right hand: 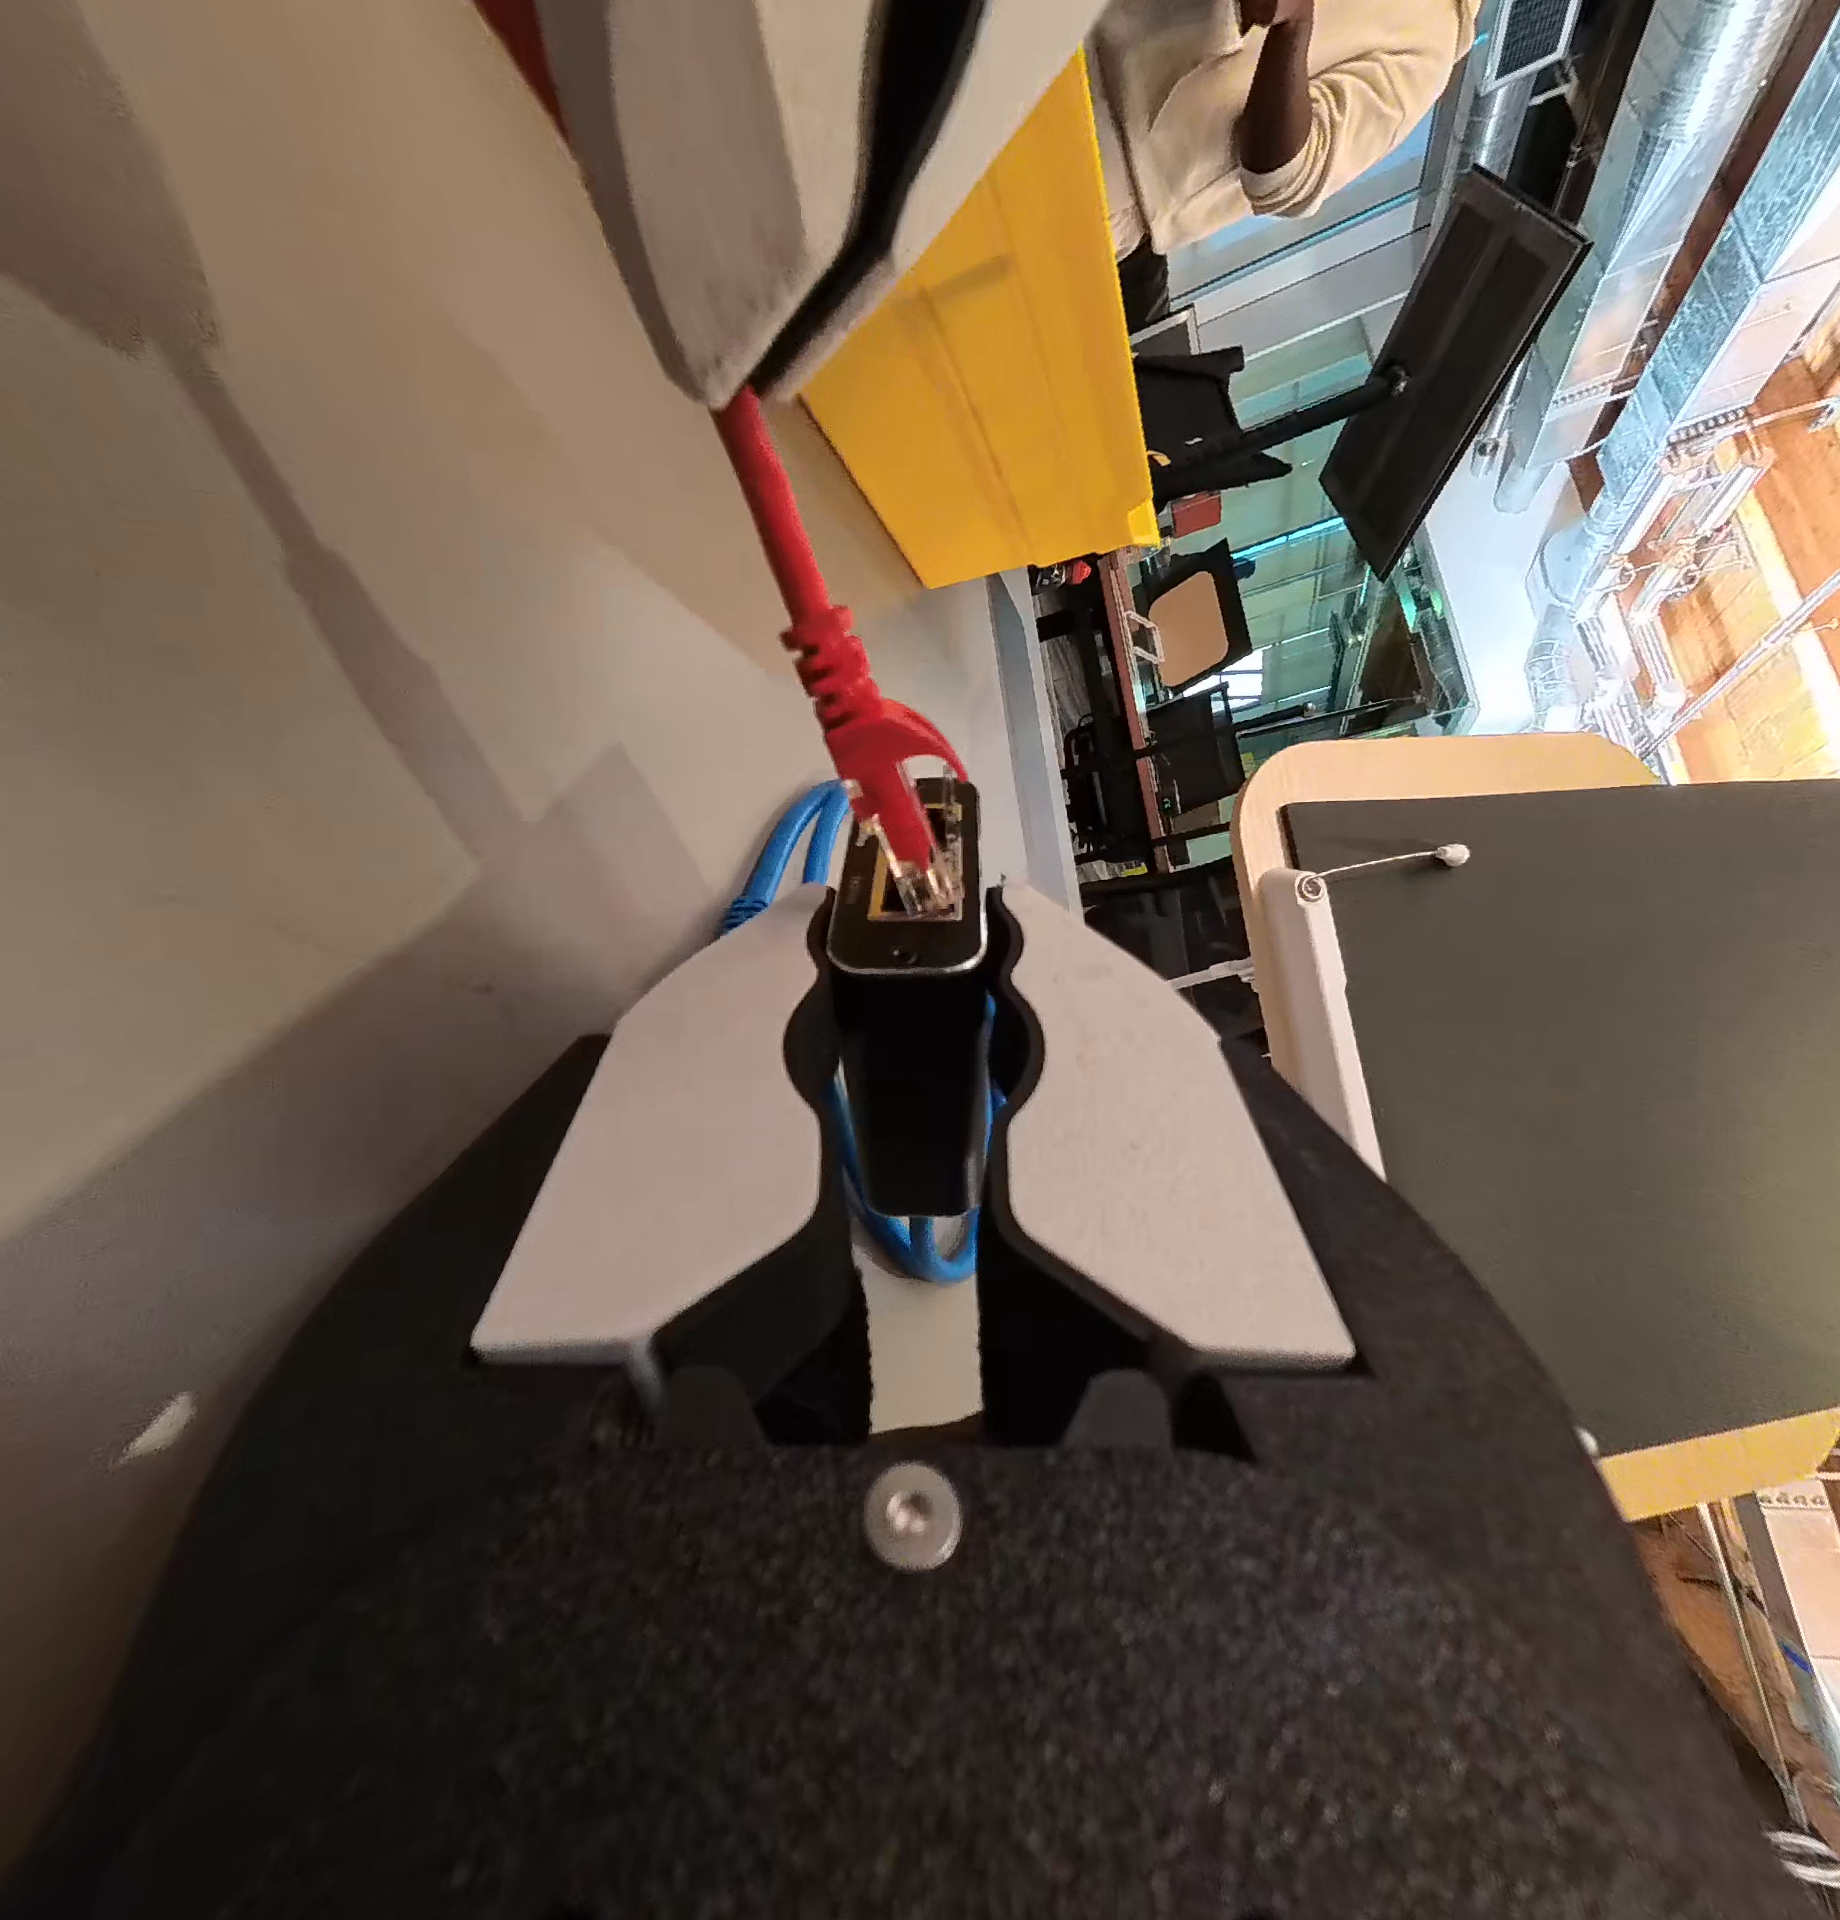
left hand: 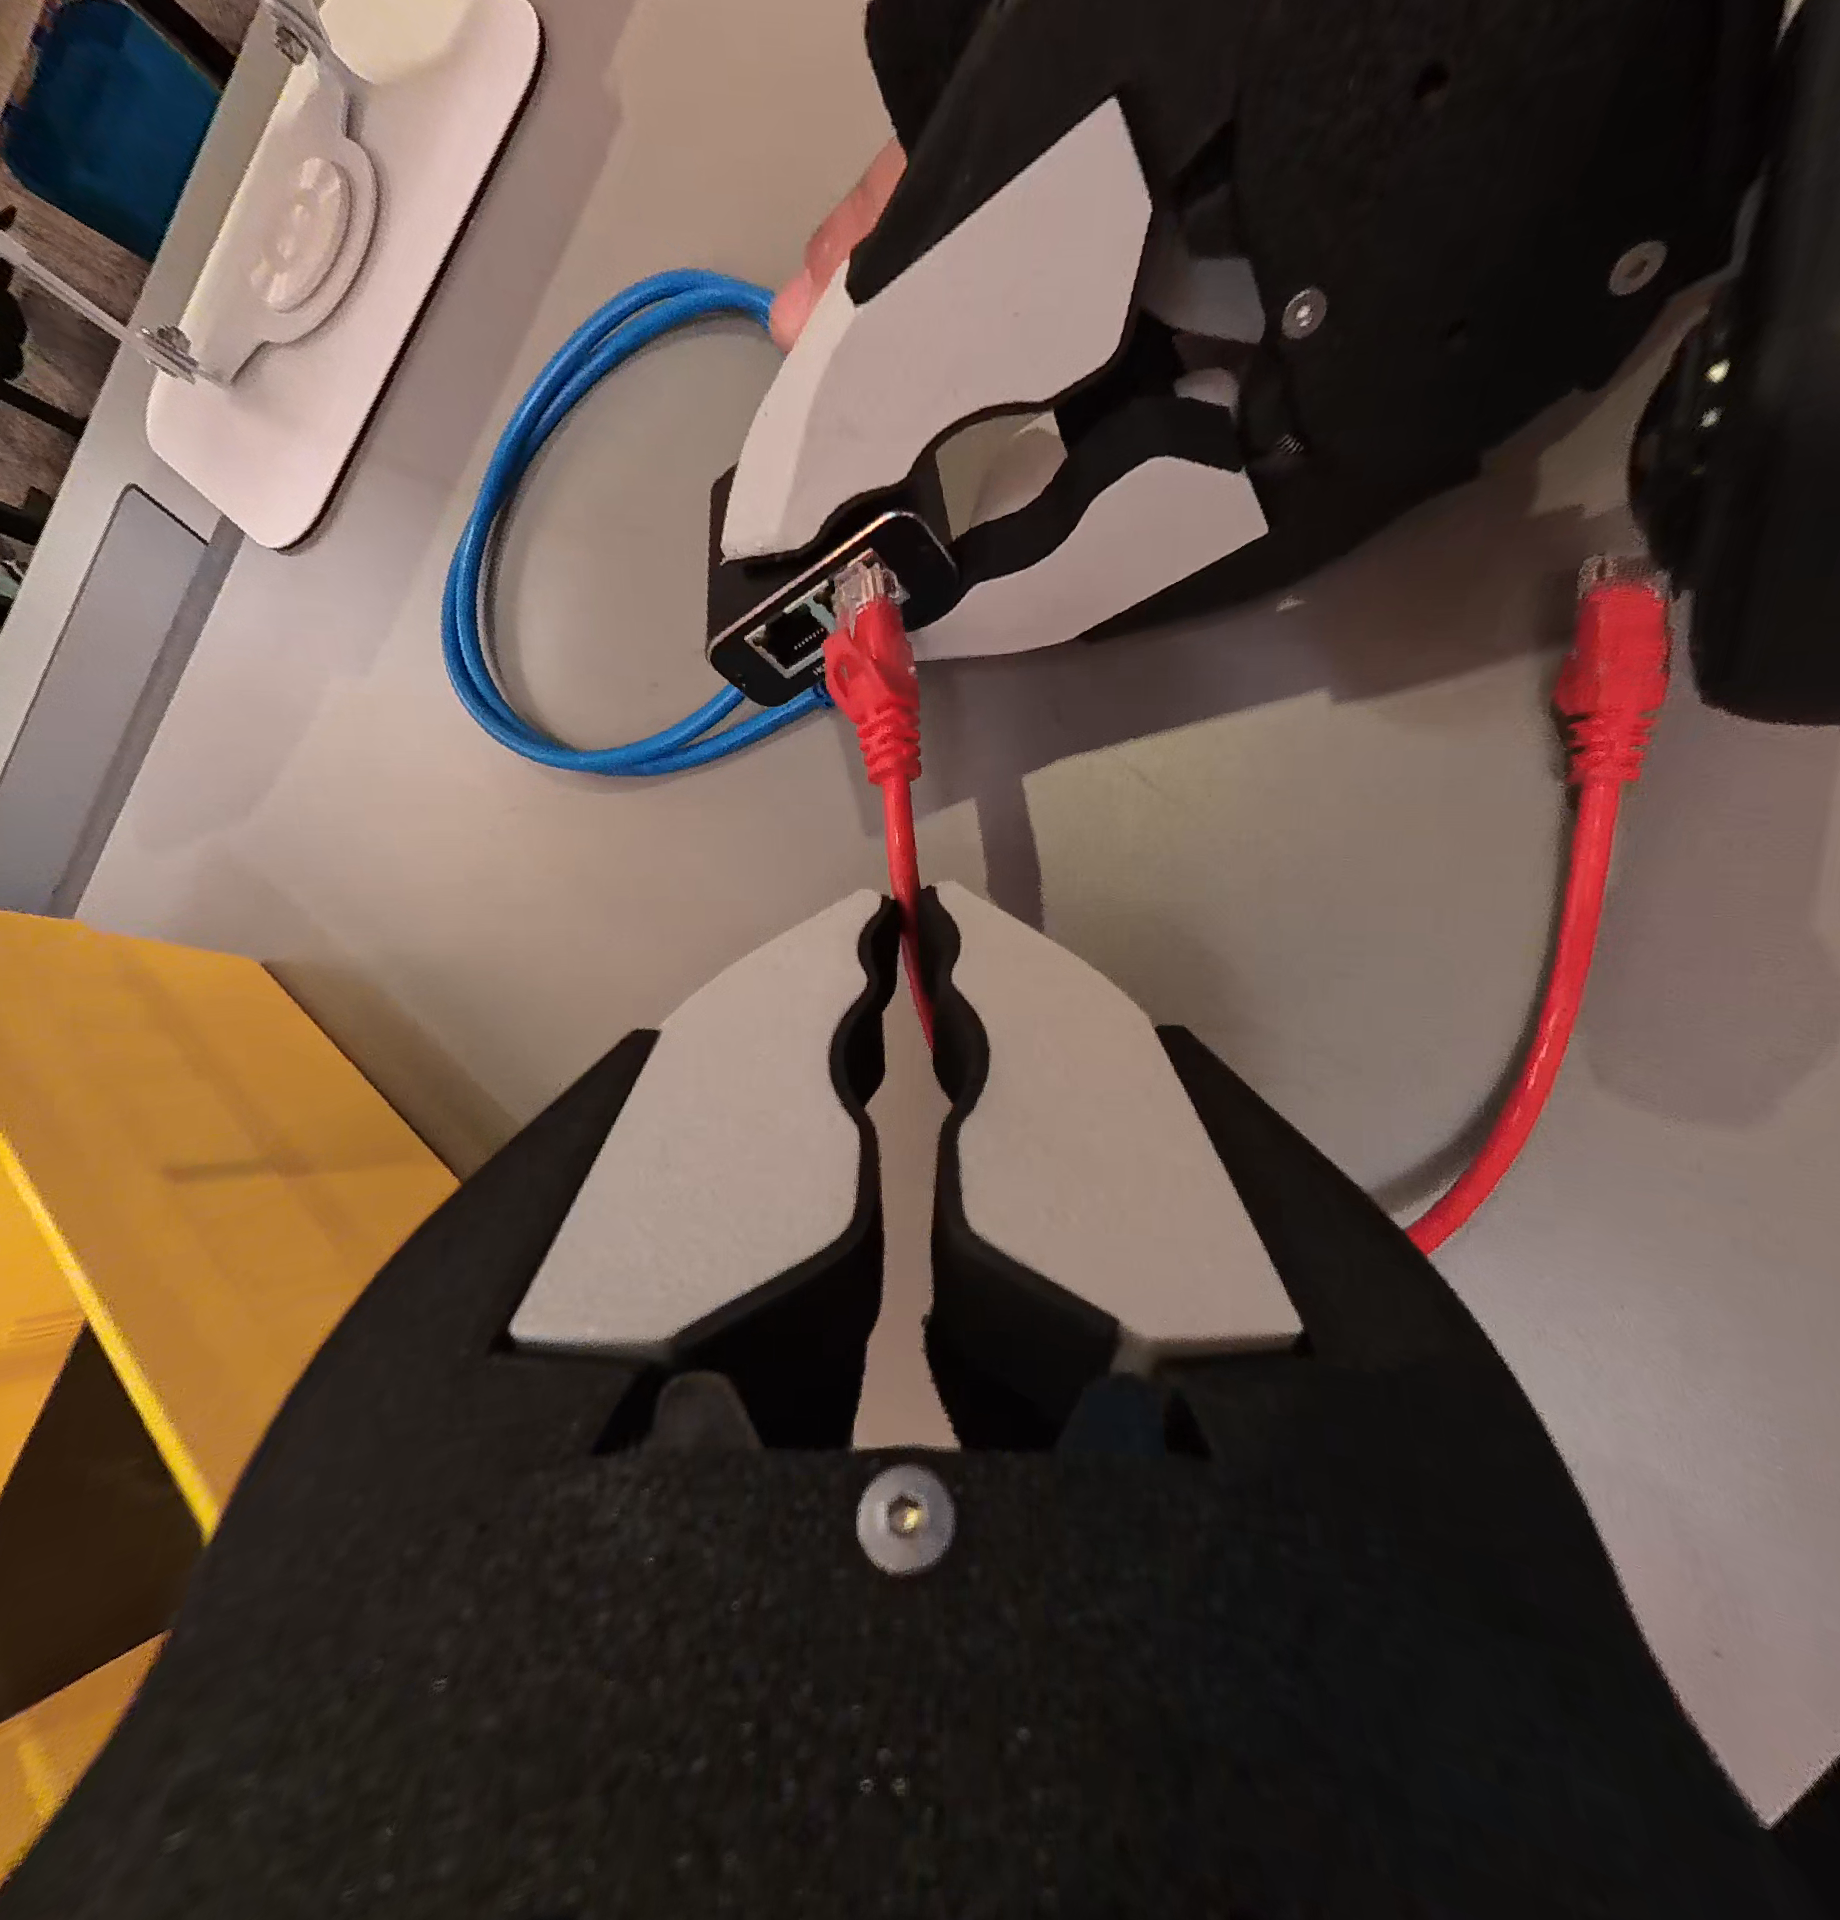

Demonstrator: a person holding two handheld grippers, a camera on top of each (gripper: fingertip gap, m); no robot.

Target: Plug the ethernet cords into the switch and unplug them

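Right at the switch [left hand: 828,613] port sits the red cord [left hand: 900,821] plug, left gripper [left hand: 905,914] pinching its cable to steer it while the right gripper [right hand: 905,914] clamps the switch steady.

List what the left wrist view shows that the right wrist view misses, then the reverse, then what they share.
Left only: the red cord's free plug on the table, and the blue cord's full loop.
Right only: a black-faced board and a person's sleeve.
Both: the left claw pinching the red cord, its plug at the switch held by the right claw.
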